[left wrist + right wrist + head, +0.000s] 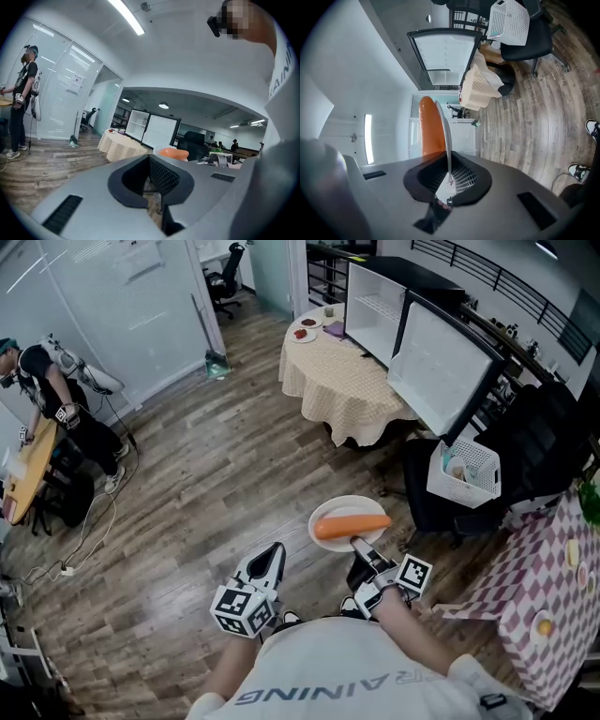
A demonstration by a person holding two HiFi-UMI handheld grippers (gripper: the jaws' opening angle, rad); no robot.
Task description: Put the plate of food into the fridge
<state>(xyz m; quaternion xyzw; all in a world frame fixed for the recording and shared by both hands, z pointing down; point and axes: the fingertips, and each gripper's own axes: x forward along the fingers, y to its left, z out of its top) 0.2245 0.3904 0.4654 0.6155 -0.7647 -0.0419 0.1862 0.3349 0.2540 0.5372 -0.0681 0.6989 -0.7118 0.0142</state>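
A white plate [345,517] carrying a long orange piece of food [352,526] is held level over the wooden floor. My right gripper [360,550] is shut on the plate's near rim. In the right gripper view the plate [444,132] shows edge-on between the pads, with the orange food [430,125] beside it. My left gripper [271,557] hangs to the plate's left, shut and empty. The white fridge [379,302] stands on a round table [339,381] ahead, its door [441,366] swung open. The fridge [139,125] also shows in the left gripper view.
A black office chair [433,504] with a white basket [466,471] on it stands between me and the fridge door. A pink checkered table [551,598] is at my right. A person [54,388] bends over a desk far left; cables [75,559] lie on the floor.
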